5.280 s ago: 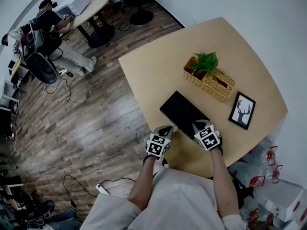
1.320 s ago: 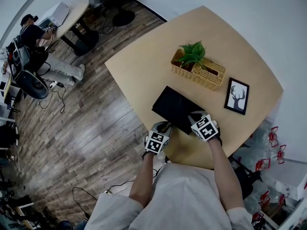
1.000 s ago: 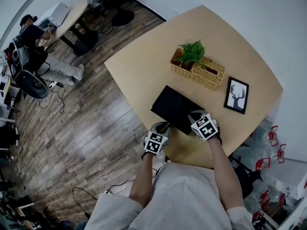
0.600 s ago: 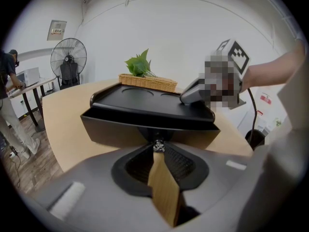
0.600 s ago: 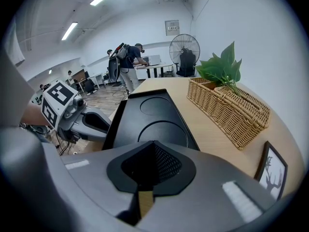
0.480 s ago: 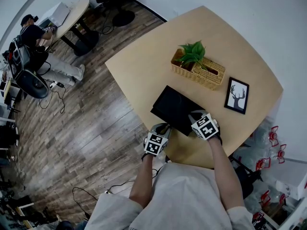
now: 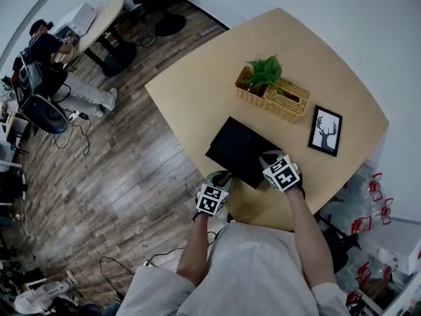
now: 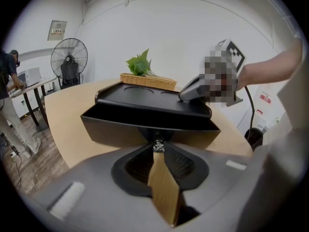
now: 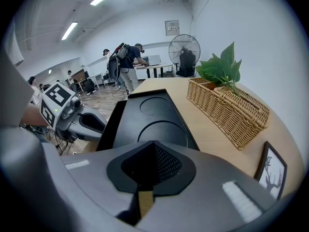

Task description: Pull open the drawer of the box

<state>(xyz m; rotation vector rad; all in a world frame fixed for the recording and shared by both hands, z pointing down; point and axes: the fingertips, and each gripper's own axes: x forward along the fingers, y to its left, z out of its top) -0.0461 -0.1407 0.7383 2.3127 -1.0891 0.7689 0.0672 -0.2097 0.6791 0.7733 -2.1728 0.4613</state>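
Note:
A flat black box (image 7: 242, 149) lies on the round wooden table (image 7: 197, 91). In the left gripper view its drawer (image 8: 145, 129) stands pulled partly out from under the box top (image 8: 154, 98). My left gripper (image 8: 157, 146) is shut on the small metal knob (image 8: 157, 144) at the drawer's front. In the head view the left gripper (image 7: 221, 178) sits at the box's near left edge. My right gripper (image 7: 267, 158) rests shut on the box's near right corner, its jaws lying on the box top (image 9: 154, 120).
A wicker basket (image 7: 281, 103) with a green plant (image 7: 265, 71) stands beyond the box, and a framed deer picture (image 7: 326, 131) lies to its right. The table's near edge runs just under both grippers. A person (image 7: 49, 41) sits at another table far left.
The left gripper has drawn back toward me with the knob, and the drawer has slid a little out of the box. The right gripper stays on the box top.

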